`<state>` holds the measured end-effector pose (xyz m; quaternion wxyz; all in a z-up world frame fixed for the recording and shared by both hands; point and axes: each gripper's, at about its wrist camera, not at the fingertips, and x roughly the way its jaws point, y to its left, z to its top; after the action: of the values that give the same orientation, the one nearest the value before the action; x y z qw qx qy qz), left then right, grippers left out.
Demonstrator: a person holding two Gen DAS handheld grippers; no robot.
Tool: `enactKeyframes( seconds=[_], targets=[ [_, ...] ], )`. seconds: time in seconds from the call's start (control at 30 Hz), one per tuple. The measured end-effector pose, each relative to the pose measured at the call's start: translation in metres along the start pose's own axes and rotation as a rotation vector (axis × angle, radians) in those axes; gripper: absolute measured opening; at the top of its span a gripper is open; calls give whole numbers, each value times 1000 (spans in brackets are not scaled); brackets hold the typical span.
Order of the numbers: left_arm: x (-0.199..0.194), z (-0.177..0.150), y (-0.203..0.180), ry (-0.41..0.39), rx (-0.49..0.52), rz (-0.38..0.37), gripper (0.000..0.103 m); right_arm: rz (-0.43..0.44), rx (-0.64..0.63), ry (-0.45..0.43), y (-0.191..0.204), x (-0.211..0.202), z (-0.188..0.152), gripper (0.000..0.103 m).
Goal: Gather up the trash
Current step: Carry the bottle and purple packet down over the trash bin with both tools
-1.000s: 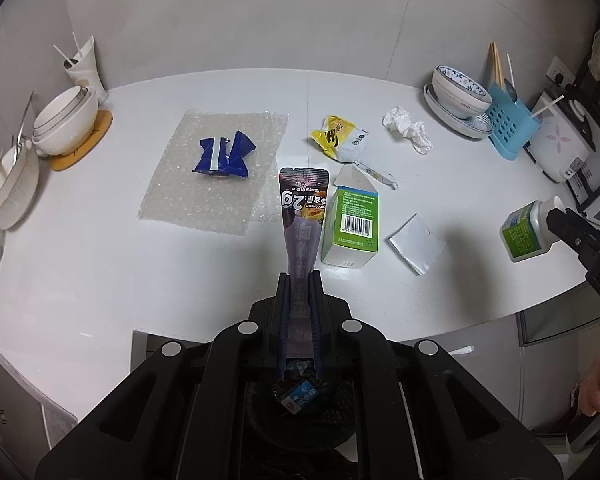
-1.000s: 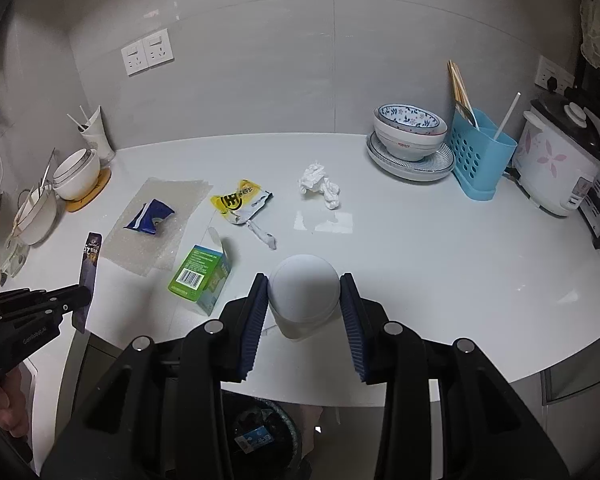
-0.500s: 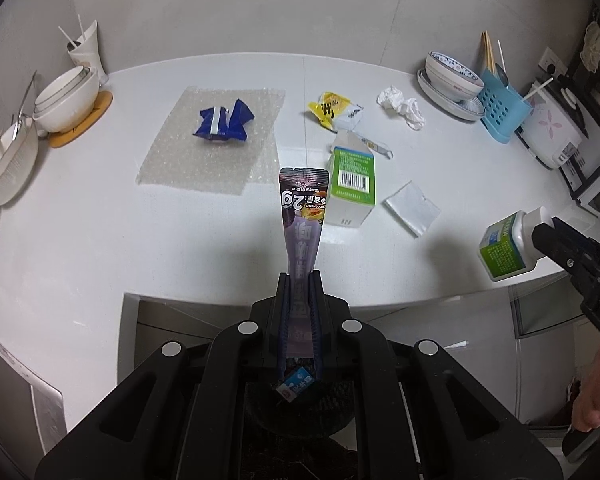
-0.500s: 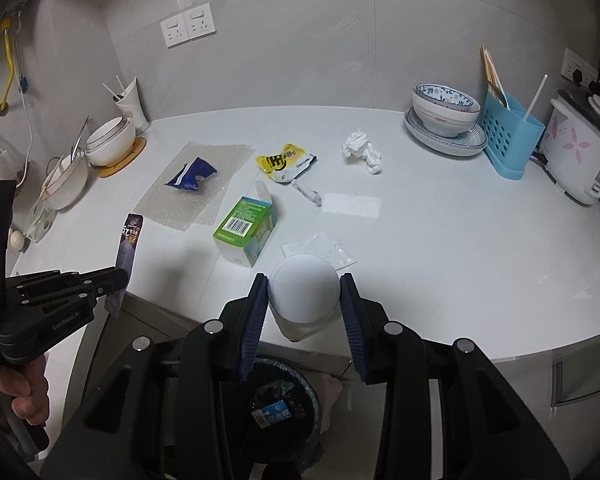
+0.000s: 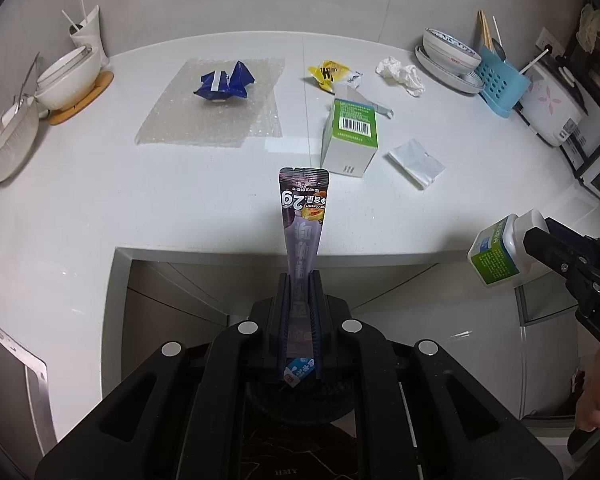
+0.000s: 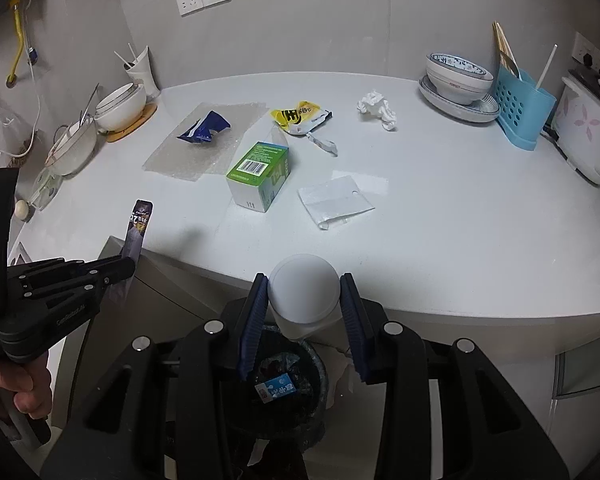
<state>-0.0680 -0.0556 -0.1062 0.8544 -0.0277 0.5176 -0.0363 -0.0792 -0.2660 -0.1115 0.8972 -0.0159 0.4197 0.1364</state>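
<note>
White curved kitchen counter (image 6: 440, 216) strewn with litter. Left gripper (image 5: 299, 280) clamped on purple snack sachet (image 5: 302, 216); right gripper (image 6: 304, 300) pinching white plastic bottle (image 6: 303, 294) (green label), both above dark round trash bin (image 6: 316, 364).

Wrapper (image 5: 225, 86) on bubble sheet (image 5: 212, 110); carton (image 5: 350, 136) right; tissue (image 5: 400, 74) behind.

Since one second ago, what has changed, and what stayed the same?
Both grippers drew back from the counter toward the bin below. The left gripper still clamps the sachet; the right gripper still holds the bottle. The trash on the counter has not moved.
</note>
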Motion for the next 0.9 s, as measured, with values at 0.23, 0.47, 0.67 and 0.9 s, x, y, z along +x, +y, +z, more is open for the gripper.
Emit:
enactKeyframes(
  seconds=[0.23,0.47,0.67,0.9],
  targets=[
    [16,-19,2,46,-2,10,9,31,12,30,1,15,-17,35],
    [30,-36,1,64,12,10,9,30,4,71,3,35,-39,35],
    [49,-52,-1,77,1,0,9,25,5,92,2,48,-52,35],
    [77,-67,-2,111,-9,10,9,12,8,112,1,66,-69,35]
  ],
)
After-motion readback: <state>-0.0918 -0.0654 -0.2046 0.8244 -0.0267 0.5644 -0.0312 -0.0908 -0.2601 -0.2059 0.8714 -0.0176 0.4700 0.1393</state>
